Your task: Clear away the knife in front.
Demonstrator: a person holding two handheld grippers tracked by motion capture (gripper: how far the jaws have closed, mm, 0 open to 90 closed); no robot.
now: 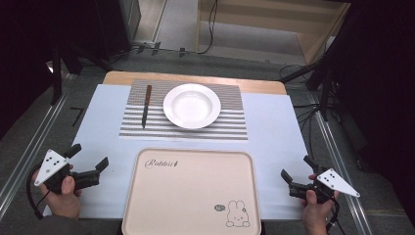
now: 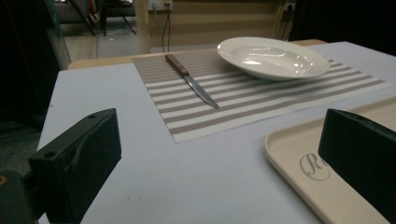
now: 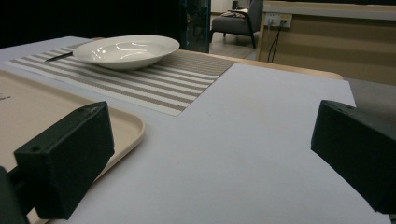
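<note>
White and glossy, a shallow plate (image 1: 191, 105) is set on a striped placemat (image 1: 230, 128) at the far side of the table, with a wooden-handled knife (image 1: 146, 105) laid just beside it. The left gripper (image 1: 87, 166) and right gripper (image 1: 296, 172) are held with jaws apart and empty, flanking a bare beige tray (image 1: 191, 196), seemingly readied for a transfer.

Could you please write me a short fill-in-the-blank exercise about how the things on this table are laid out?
1. The knife lies on the striped ____, to the left of the white plate.
2. The tray nearest the person bears a drawing of a ____ in one corner.
3. The jaws of the left gripper and the right gripper stand ____, holding nothing.

Missing words: placemat; rabbit; open
</note>
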